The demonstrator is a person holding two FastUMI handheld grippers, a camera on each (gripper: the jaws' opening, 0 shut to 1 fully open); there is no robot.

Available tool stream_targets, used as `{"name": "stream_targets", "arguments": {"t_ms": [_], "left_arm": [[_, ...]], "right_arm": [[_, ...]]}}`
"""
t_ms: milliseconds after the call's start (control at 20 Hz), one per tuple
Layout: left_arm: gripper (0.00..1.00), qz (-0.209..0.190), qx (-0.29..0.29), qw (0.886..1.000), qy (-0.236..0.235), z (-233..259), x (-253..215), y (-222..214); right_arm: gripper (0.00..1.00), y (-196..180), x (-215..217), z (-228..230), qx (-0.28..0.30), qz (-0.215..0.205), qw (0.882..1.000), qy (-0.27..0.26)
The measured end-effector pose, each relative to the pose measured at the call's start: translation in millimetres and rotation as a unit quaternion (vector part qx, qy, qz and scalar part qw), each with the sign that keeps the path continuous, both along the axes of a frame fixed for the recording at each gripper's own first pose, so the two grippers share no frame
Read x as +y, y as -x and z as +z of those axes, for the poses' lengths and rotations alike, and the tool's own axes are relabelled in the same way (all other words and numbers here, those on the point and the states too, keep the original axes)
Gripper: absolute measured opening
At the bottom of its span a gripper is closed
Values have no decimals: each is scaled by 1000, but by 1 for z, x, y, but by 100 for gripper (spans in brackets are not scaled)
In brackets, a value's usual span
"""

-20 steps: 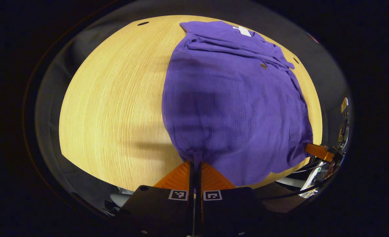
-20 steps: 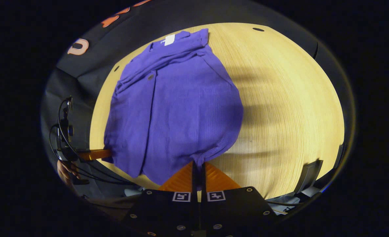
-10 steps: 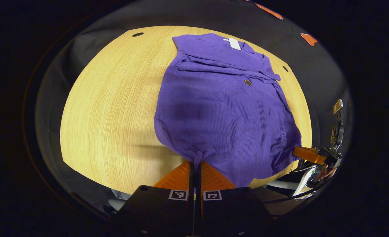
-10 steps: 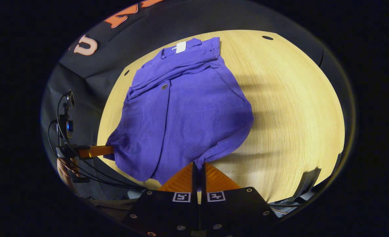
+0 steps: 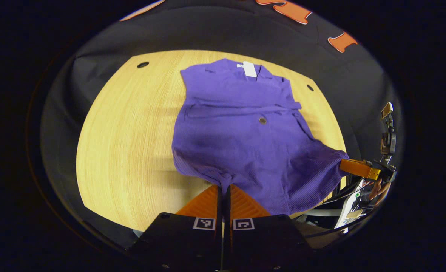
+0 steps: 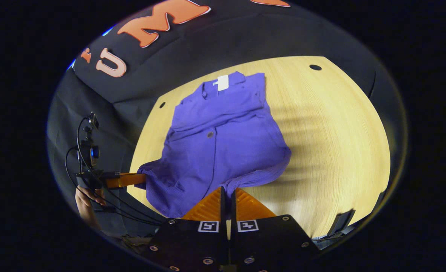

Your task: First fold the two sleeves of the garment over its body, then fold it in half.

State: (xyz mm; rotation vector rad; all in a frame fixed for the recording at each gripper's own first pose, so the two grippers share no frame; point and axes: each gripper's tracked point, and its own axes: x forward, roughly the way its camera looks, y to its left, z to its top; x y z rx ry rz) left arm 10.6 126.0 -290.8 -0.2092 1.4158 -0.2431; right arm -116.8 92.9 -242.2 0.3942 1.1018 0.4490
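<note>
One purple garment (image 5: 245,139), one wooden table (image 5: 128,143), two grippers, one white tag (image 5: 249,69).

Both grippers have risen and drawn back from the table (image 5: 124,143) — it now sits smaller and lower in each view, with more of the booth wall above it. The shirt (image 5: 241,128) looks smaller too, and its near hem has lifted off the wood. The left gripper (image 5: 223,187) and the right gripper (image 6: 227,192) have carried its two bottom corners upward — the cloth between them now sags.
</note>
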Motion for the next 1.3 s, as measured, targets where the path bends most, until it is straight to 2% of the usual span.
{"name": "stream_targets", "arguments": {"t_ms": [400,750,950,1050,1150,1300], "left_arm": [[3,-25,-58,998,-8,35,1,-117],[3,-31,-50,998,-32,11,6,-228],[2,-48,-49,995,-67,-15,12,-294],[3,-35,-60,993,-91,-30,20,-332],[4,-16,-71,991,-109,-47,25,-366],[16,27,-119,982,-144,-54,35,-407]], "right_arm": [[3,-91,-14,42,-57,5,998,7],[3,-205,-8,34,-62,24,998,19],[3,-277,-1,18,-50,23,998,18],[3,-315,-1,9,-52,18,998,28],[4,-357,5,6,-57,-19,998,15],[12,-394,2,-1,-59,-59,997,-4]]}}
